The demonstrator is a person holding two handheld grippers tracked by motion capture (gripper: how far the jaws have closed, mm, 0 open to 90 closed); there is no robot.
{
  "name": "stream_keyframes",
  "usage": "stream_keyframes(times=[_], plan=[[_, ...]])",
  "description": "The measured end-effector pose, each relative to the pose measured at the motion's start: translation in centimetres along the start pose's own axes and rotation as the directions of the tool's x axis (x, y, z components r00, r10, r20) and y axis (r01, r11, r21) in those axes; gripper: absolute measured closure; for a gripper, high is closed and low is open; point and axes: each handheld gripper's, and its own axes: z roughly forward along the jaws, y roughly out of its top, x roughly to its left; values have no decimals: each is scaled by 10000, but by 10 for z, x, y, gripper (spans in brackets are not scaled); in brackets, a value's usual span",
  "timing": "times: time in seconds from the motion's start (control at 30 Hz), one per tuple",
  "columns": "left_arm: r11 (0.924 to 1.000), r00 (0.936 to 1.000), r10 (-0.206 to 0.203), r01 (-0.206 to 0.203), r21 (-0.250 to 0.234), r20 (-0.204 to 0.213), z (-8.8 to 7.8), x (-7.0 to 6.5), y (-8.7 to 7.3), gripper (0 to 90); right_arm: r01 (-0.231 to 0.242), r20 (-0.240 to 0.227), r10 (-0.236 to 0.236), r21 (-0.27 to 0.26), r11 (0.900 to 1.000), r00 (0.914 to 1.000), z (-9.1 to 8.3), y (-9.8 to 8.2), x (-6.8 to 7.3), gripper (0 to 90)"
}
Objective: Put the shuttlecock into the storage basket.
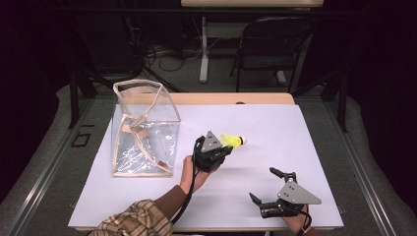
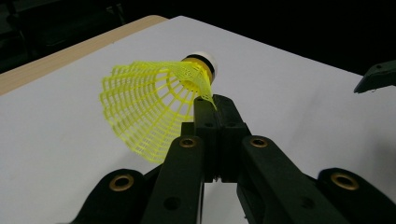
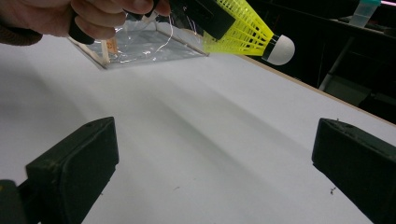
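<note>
- Left tool clamped on the thin net edge of a yellow shuttlecock, jaws pressed together on it.
- Shuttlecock up in the air above the white table, just to the right of the clear bag, white tip pointing away from the bag.
- Clear bag standing up on the table, open at the top, tan edges all round.
- Right tool far from the bag, near the front edge of the table, jaws wide apart, nothing between them.
- Hand gripping the left tool, checked sleeve behind it.
</note>
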Motion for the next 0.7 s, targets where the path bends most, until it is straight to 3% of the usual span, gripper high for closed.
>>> stream_keyframes(times=[0.7], plan=[[9991, 9998, 210, -208, -367, 61, -20, 6, 23, 900, -92, 8, 92, -37, 10000, 10000, -2, 0, 0, 1]])
